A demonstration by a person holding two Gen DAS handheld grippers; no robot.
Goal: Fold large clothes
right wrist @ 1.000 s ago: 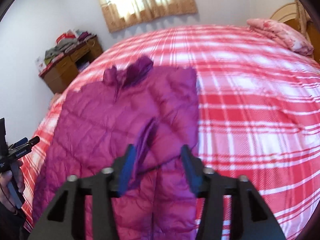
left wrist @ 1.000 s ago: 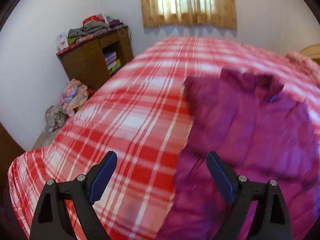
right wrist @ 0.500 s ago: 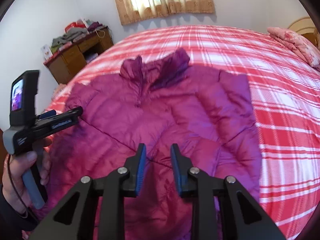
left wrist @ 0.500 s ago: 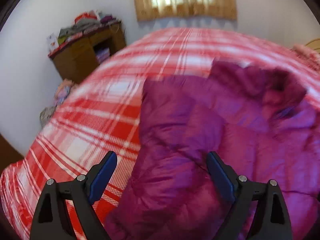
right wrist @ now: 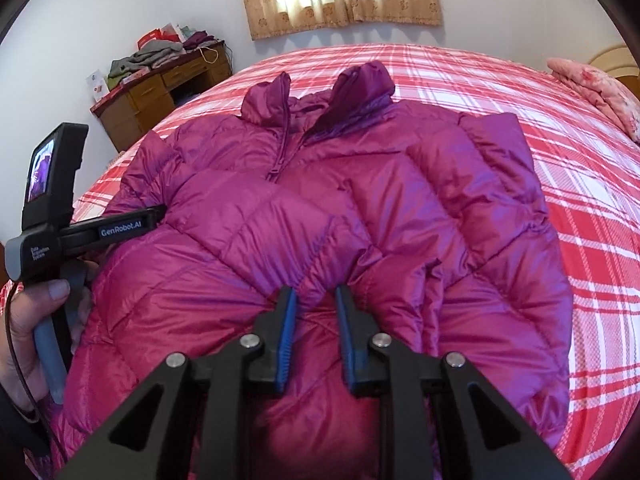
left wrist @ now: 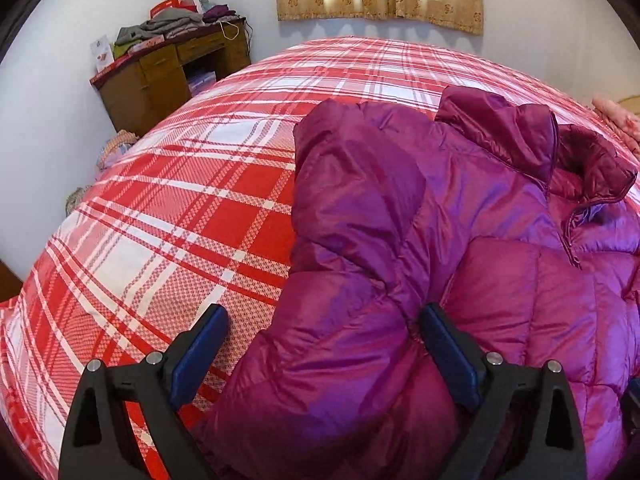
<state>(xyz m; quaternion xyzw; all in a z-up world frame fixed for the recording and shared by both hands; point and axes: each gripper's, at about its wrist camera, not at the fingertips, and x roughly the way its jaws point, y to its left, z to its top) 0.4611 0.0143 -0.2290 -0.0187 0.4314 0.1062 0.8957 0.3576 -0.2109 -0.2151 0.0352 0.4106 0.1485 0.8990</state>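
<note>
A magenta puffer jacket [left wrist: 400, 240] lies front up on the red plaid bed [left wrist: 180, 220], collar toward the window. My left gripper [left wrist: 322, 320] straddles the jacket's left sleeve near the bed's front edge. Its jaws are wide and still opening, and neither pad squeezes the cloth. In the right wrist view the jacket [right wrist: 360, 208] fills the middle, and my right gripper [right wrist: 316, 300] is closing on a puckered fold of its lower front. The left gripper [right wrist: 160, 214] shows at the jacket's left edge, held by a hand [right wrist: 28, 320].
A wooden desk [left wrist: 168, 76] piled with clothes stands against the wall at far left. Loose clothes [left wrist: 116, 144] lie on the floor beside the bed. A pink pillow [right wrist: 600, 84] sits at the far right. The bedspread [right wrist: 580, 160] runs on to the jacket's right.
Both grippers have come down closer to the jacket. The left one shifted right until the sleeve lay between its jaws. The right jaws have narrowed onto a fold of the jacket.
</note>
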